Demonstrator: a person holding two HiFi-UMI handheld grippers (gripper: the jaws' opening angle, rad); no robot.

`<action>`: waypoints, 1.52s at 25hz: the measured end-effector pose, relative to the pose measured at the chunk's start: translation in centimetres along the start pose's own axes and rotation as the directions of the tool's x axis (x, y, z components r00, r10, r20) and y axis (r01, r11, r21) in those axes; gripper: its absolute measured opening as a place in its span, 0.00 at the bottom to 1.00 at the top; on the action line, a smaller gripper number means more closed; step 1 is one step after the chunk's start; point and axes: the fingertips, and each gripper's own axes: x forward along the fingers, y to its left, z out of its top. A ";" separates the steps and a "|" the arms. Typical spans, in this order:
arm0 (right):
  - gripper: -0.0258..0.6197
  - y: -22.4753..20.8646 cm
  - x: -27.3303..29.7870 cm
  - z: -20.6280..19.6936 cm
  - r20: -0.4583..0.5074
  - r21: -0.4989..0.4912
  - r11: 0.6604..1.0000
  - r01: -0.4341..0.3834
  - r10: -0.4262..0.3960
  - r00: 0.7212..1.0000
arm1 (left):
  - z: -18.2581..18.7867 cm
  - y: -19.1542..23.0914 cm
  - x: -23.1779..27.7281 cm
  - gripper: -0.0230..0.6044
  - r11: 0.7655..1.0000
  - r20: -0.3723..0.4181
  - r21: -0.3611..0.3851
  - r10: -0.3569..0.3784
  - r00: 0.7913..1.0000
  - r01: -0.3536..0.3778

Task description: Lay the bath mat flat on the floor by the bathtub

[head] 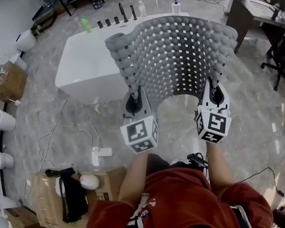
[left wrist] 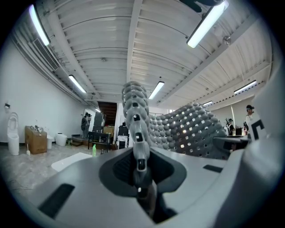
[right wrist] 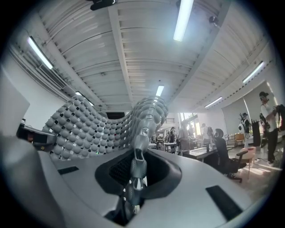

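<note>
In front of tub [head: 81, 67], L gripper [head: 135, 93] & R gripper [head: 214, 82] point level, jaws clamped on mat [head: 175, 51] corners.

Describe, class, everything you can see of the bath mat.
The bath mat is grey and rubbery-looking, covered in rounded bumps with small square holes between them. It is held off the floor, bowed into a curve, in front of the white bathtub. The left gripper and right gripper each pinch its near edge.
</note>
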 end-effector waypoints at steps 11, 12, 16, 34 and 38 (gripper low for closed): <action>0.12 0.7 1.7 -2.0 -0.026 -0.009 1.000 0.013 -0.013 1.000 | -1.8 0.8 2.4 0.13 1.000 -0.028 -0.006 -0.016 0.999 0.016; 0.12 0.8 2.0 -2.2 -0.031 -0.010 1.000 0.015 -0.016 0.999 | -2.0 0.9 2.8 0.13 1.000 -0.032 -0.007 -0.018 0.999 0.017; 0.12 1.4 3.5 -3.5 -0.062 -0.014 1.000 0.017 -0.018 0.998 | -3.1 1.8 4.2 0.13 1.000 -0.062 -0.013 -0.021 0.998 0.020; 0.12 7.1 11.8 -12.9 -0.249 -0.029 1.000 -0.011 0.003 0.968 | -11.7 8.7 11.5 0.13 0.998 -0.245 -0.058 0.003 0.969 -0.018; 0.12 8.8 13.6 -16.2 -0.302 -0.045 0.999 -0.025 0.010 0.953 | -14.7 10.7 13.2 0.13 0.998 -0.293 -0.062 0.002 0.956 -0.022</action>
